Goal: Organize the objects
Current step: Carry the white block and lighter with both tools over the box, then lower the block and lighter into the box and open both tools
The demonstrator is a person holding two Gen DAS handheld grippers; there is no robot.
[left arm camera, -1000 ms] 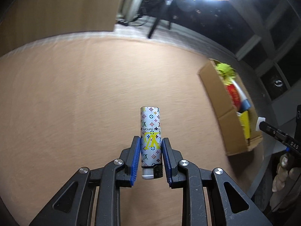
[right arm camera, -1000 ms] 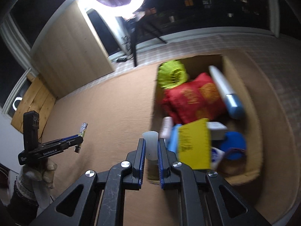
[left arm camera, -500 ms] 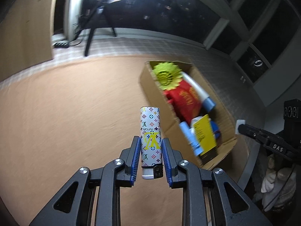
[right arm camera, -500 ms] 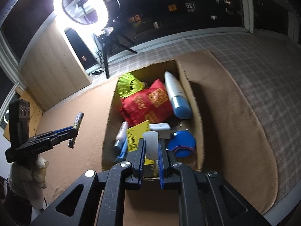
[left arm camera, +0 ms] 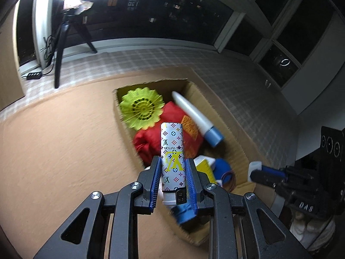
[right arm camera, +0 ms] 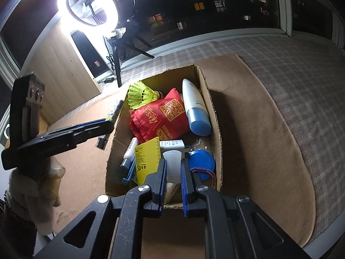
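Note:
My left gripper [left arm camera: 172,159] is shut on a white lighter [left arm camera: 172,151] with a coloured monogram print, held upright above the left wall of an open cardboard box [left arm camera: 195,90]. From the right wrist, the left gripper [right arm camera: 107,126] and lighter [right arm camera: 115,110] hang just left of the box [right arm camera: 214,116]. My right gripper [right arm camera: 173,161] is shut on a small translucent white piece [right arm camera: 171,164] over the box's near end. Inside lie a yellow-green shuttlecock [right arm camera: 140,95], a red bag [right arm camera: 159,118], a white bottle with a blue cap [right arm camera: 195,108], a yellow card [right arm camera: 148,157] and a blue disc [right arm camera: 201,159].
The box sits on a tan mat [right arm camera: 258,129] over a plaid floor [right arm camera: 291,60]. A ring light [right arm camera: 88,6] on a tripod [left arm camera: 60,49] stands behind it, beside a wooden cabinet [right arm camera: 60,69]. A gloved hand [right arm camera: 36,185] holds the left gripper.
The left gripper has carried the lighter across the mat toward the box and now hangs at its left wall. The right gripper shifted over the box's near end, then stayed put.

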